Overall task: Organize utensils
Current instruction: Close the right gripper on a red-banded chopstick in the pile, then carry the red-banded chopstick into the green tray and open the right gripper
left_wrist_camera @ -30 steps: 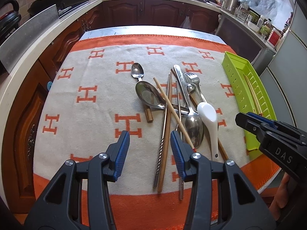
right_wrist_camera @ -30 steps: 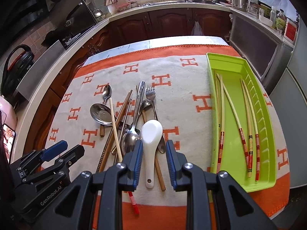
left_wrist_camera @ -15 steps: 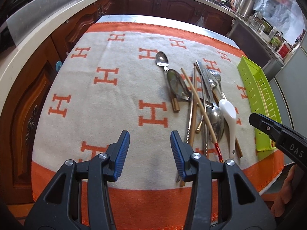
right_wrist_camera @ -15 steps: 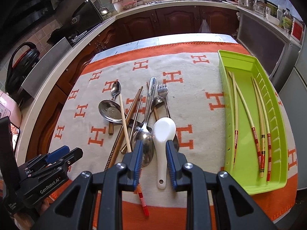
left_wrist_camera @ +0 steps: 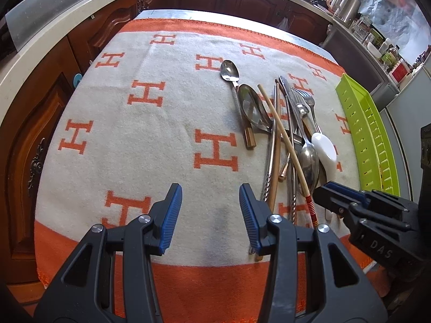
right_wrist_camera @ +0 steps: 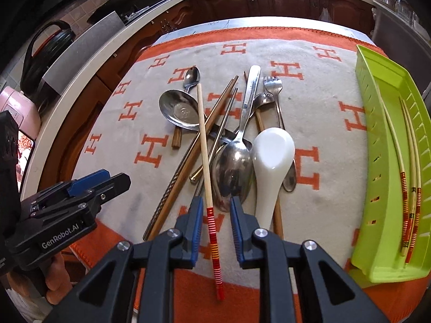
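Note:
A pile of utensils lies on the blanket: a bamboo chopstick with a red-banded end (right_wrist_camera: 204,145) (left_wrist_camera: 285,142), a white ceramic spoon (right_wrist_camera: 270,161) (left_wrist_camera: 324,150), steel spoons (right_wrist_camera: 233,161), a fork (right_wrist_camera: 273,83), dark chopsticks (right_wrist_camera: 186,167). My right gripper (right_wrist_camera: 214,207) is open, low over the chopstick's red-banded end, which lies between its fingers. It also shows in the left wrist view (left_wrist_camera: 331,191). My left gripper (left_wrist_camera: 210,202) is open and empty over bare blanket, left of the pile.
A green slotted tray (right_wrist_camera: 377,123) (left_wrist_camera: 361,123) at the blanket's right edge holds several bamboo chopsticks (right_wrist_camera: 406,177). The orange-and-cream H-pattern blanket (left_wrist_camera: 150,140) covers the table. Kitchen counters and cabinets surround it.
My right gripper has moved left and down from above the white spoon to straddle the bamboo chopstick's red end. My left gripper has shifted left, away from the pile.

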`<action>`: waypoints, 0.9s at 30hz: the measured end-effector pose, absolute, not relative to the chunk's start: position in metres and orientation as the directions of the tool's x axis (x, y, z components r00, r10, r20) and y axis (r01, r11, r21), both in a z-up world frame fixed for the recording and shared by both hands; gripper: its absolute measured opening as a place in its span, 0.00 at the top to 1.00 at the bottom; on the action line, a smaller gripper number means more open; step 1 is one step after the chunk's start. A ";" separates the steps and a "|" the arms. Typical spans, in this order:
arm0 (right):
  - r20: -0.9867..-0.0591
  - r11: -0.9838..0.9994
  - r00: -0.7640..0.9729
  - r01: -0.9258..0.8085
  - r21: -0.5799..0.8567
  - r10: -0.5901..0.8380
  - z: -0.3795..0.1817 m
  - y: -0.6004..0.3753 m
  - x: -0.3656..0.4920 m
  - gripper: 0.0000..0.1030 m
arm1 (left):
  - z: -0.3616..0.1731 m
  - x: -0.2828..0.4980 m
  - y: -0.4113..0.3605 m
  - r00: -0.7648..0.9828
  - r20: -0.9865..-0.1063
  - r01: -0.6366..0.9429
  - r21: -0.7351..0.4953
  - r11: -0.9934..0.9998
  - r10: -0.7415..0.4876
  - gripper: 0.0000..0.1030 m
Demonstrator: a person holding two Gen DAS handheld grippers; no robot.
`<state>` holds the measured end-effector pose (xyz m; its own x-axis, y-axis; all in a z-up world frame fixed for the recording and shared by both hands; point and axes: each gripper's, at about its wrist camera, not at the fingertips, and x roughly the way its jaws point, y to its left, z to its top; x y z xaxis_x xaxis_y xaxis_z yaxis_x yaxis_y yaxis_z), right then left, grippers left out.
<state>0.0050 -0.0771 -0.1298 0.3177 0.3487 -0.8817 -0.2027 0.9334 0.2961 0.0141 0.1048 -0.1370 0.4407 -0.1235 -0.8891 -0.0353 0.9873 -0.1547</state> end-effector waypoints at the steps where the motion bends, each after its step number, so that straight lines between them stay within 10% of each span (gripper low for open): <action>1: -0.881 0.932 0.317 -0.211 0.294 0.350 -0.130 -0.076 0.004 0.88 | -0.138 0.014 0.104 0.439 -0.890 -0.035 -0.154 0.987 -0.123 0.60; 27: -0.880 0.914 0.307 -0.302 0.270 0.361 -0.142 -0.059 0.006 0.95 | -0.141 0.014 0.093 0.429 -0.895 -0.003 -0.139 0.990 -0.124 0.60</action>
